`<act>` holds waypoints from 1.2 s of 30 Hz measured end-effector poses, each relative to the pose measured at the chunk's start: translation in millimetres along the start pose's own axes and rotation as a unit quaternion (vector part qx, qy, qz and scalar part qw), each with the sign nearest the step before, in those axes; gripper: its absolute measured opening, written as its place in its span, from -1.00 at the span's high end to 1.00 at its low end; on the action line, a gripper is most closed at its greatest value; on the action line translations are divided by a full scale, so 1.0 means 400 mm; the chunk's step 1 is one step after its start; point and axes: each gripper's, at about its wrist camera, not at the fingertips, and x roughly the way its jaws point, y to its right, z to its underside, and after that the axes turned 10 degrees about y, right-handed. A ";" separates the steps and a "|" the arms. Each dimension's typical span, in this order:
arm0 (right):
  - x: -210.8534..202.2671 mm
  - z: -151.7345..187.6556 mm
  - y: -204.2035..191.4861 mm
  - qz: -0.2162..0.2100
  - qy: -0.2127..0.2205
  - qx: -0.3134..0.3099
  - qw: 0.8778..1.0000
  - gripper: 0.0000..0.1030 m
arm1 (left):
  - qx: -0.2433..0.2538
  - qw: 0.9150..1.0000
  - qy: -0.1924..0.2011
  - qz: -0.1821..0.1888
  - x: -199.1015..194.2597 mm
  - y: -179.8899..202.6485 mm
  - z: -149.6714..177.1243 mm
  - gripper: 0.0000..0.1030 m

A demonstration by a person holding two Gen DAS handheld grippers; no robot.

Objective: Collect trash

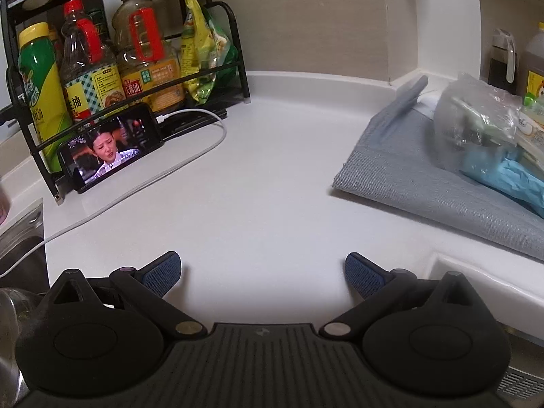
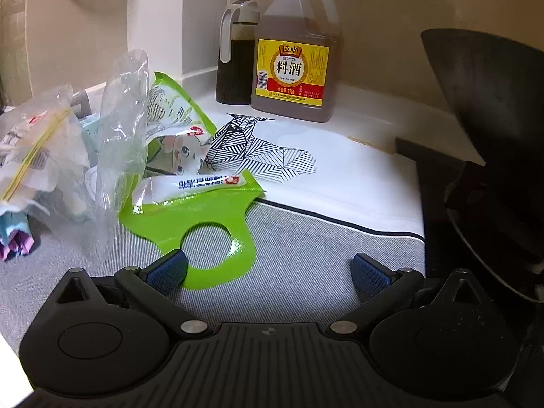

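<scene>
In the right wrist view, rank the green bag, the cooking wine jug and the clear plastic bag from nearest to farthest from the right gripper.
From the right gripper:
1. Green bag: its handle hole lies right by the left finger, on the grey cloth.
2. Clear plastic bag: standing up to the left, behind the green bag's handle.
3. Cooking wine jug: at the back, against the wall.

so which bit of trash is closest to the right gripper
The green plastic bag with the round handle hole, lying flat at the right gripper. The clear plastic wrapper and rubber-banded clear bag sit farther left.

Phone (image 1: 110, 146) against bottle rack (image 1: 217, 68); cooking-wine jug (image 2: 295, 54).
</scene>
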 end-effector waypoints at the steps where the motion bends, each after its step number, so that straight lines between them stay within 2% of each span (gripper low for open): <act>1: 0.006 -0.001 -0.001 -0.001 -0.004 0.001 1.000 -1.00 | -0.002 1.000 0.001 -0.002 0.001 0.001 -0.001 -1.00; 6: 0.027 -0.005 -0.005 -0.006 -0.012 0.014 1.000 -1.00 | -0.023 1.000 -0.004 -0.004 0.011 0.002 -0.001 -1.00; 12: 0.039 -0.006 -0.002 -0.009 -0.014 0.020 1.000 -1.00 | -0.081 0.996 -0.025 0.006 0.024 -0.030 0.008 -1.00; 18: 0.039 -0.006 -0.001 -0.009 -0.014 0.021 1.000 -1.00 | -0.083 0.996 -0.021 0.002 0.018 -0.041 0.010 -1.00; 22: 0.039 -0.006 0.000 -0.010 -0.014 0.022 1.000 -1.00 | -0.097 0.994 -0.048 -0.020 0.002 -0.051 0.007 -1.00; 25: 0.038 -0.006 0.000 -0.011 -0.014 0.022 1.000 -1.00 | -0.100 0.992 -0.068 -0.028 -0.029 -0.057 0.012 -1.00; 30: 0.021 0.000 -0.006 -0.006 -0.012 0.016 1.000 -1.00 | -0.080 0.994 -0.070 -0.004 -0.116 -0.042 0.026 -1.00; 36: -0.055 0.017 -0.024 0.014 -0.023 0.021 0.999 -1.00 | -0.099 0.992 -0.067 0.026 -0.241 -0.044 0.037 -1.00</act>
